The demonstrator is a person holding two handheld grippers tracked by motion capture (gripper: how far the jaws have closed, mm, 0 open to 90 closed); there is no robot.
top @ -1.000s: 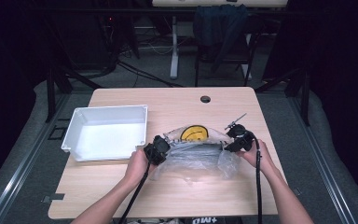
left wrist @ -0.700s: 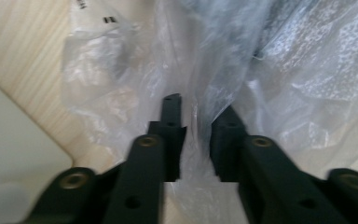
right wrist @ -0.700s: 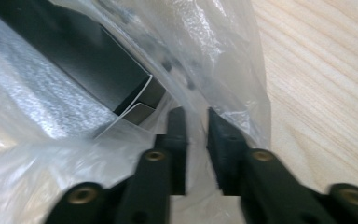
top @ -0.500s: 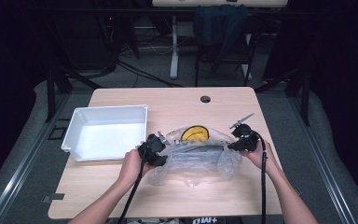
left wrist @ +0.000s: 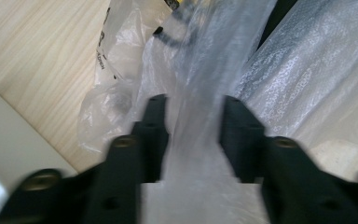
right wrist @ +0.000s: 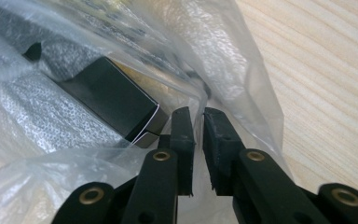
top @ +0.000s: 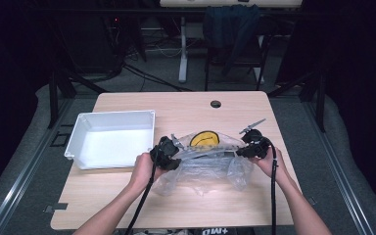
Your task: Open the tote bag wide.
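Unpacking looks barely begun: right gripper [right wrist: 196, 116] pinches the clear plastic bag [top: 210, 166] at mid-table, left gripper [left wrist: 191, 121], jaws just narrowing, loosely straddles film, contents inside, white tray [top: 78, 142] unused.

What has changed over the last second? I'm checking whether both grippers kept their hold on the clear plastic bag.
The left gripper let go of the clear plastic bag, shifted slightly left, and its jaws have just been closing again, apart with bag film between them. The right gripper stays pinched on the bag's edge, its jaws having just opened slightly. The white plastic tray and yellow round object have not moved.
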